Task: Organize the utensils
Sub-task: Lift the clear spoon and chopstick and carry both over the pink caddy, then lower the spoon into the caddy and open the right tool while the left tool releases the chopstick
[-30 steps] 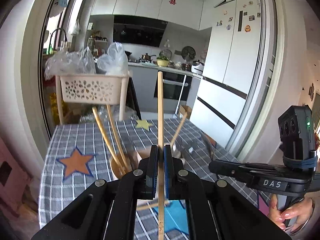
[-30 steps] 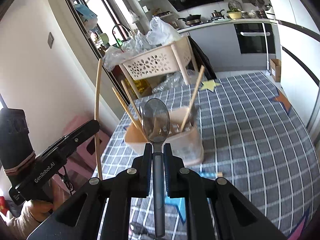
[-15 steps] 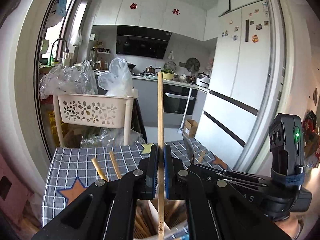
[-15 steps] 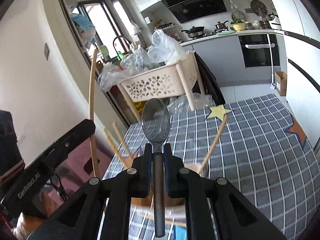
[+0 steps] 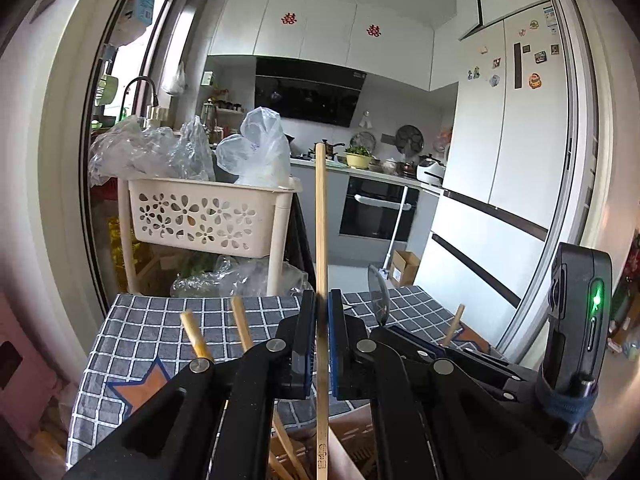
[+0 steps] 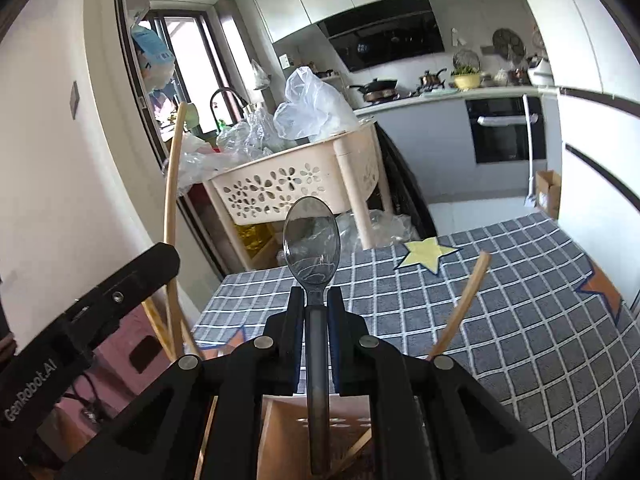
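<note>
The left gripper (image 5: 321, 344) pinches one long pale wooden chopstick (image 5: 321, 240), which stands upright between its blue pads and rises well above them. The right gripper (image 6: 315, 336) pinches one dark translucent plastic spoon (image 6: 311, 246) by the handle, bowl up and just past the fingertips. Below both grippers sits one beige plastic utensil holder (image 6: 340, 420), close under their fingers. Three more wooden chopsticks lean out of it in the left wrist view: two (image 5: 192, 332) to the left of the left gripper and one (image 5: 454, 322) to its right. The holder stands on a grey checked tablecloth with star patches (image 6: 500, 320). Beyond the table's far edge stands one cream plastic basket with flower cut-outs (image 5: 200, 216), filled with clear bags.

Compared with a second ago, both grippers have moved forward over the holder: then it stood ahead of them in full view, now only its top shows beneath the fingers. Both grips are unchanged.
</note>
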Demonstrator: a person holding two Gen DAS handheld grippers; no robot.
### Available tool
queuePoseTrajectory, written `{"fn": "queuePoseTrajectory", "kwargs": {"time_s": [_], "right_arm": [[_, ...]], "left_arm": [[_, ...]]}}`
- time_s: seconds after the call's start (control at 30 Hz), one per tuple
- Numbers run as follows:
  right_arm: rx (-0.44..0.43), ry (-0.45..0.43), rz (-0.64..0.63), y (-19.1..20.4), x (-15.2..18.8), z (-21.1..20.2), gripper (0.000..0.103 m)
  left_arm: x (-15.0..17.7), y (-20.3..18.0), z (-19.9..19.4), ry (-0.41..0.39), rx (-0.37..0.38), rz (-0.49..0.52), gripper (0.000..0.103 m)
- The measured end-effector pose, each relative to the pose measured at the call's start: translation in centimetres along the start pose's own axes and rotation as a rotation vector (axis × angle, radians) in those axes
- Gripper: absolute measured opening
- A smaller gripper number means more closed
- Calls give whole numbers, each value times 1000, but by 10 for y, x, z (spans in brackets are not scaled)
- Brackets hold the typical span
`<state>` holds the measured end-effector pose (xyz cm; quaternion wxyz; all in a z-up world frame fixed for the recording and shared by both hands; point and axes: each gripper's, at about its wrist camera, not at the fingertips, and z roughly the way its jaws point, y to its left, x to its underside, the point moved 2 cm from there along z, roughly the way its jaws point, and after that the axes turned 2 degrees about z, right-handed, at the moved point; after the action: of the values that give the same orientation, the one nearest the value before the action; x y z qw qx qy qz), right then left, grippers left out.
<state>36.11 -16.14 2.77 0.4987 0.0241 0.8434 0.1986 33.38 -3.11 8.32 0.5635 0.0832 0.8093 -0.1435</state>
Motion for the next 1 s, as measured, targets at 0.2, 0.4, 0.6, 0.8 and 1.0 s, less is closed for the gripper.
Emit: {"fn": "queuePoseTrajectory", "kwargs": {"time_s": [0.2, 0.4, 0.6, 0.8, 1.0], "right_arm": [[13, -29, -90, 7, 14, -4, 12], [9, -16, -176, 16, 25, -9, 13], [1, 16, -176, 11, 30, -15, 13], [-7, 40, -149, 3, 27, -20, 37], [-2, 19, -118, 2, 23, -36, 41]], "left_arm": [[26, 2, -1, 14, -40, -7, 38], [44, -6, -12, 28, -66, 47, 38], [45, -4, -19, 36, -78, 38, 38], [49, 0, -21, 39, -79, 25, 38], [49, 10, -16, 32, -98, -19, 38]]}}
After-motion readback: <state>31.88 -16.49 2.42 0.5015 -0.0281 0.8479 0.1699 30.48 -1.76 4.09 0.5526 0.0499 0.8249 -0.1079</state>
